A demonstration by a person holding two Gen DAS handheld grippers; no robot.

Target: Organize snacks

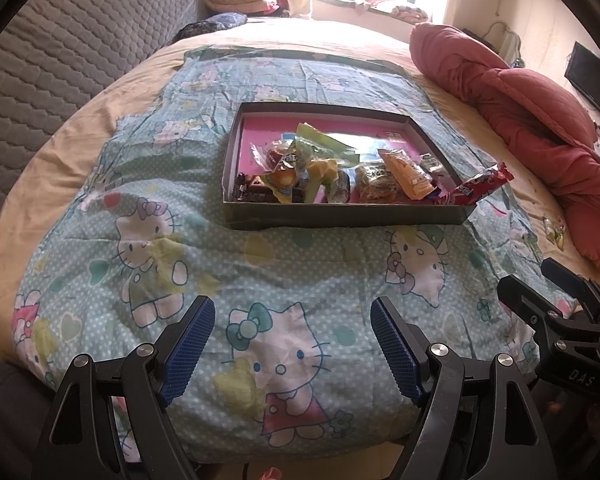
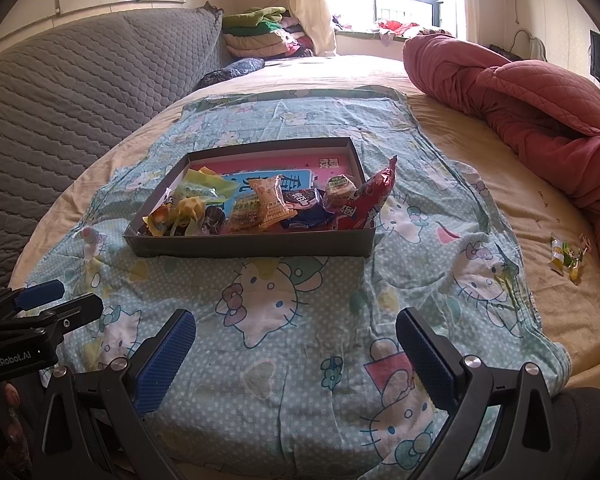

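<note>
Heaped in the shallow box (image 1: 340, 216) on the bed: wrapped snacks (image 2: 260, 204); beyond its right side, only in right view, loose candies (image 2: 566, 258); both tools, left (image 1: 292, 350) and right (image 2: 296, 354), spread, empty.

The left tool (image 1: 292, 344) hangs above a blue cartoon-cat sheet (image 1: 260, 280) on the bed (image 1: 80, 128), its two blue pads wide apart with nothing between them. Further on the sheet lies a shallow dark box (image 1: 340, 218) with a pink bottom. Many snack packets (image 1: 324, 176) are heaped in its near half. A long red packet (image 1: 480, 188) leans over the box's right corner and sticks out. A red quilt (image 1: 532, 120) is bunched at the right. Part of the right tool (image 1: 560, 320) shows at the lower right edge.
</note>
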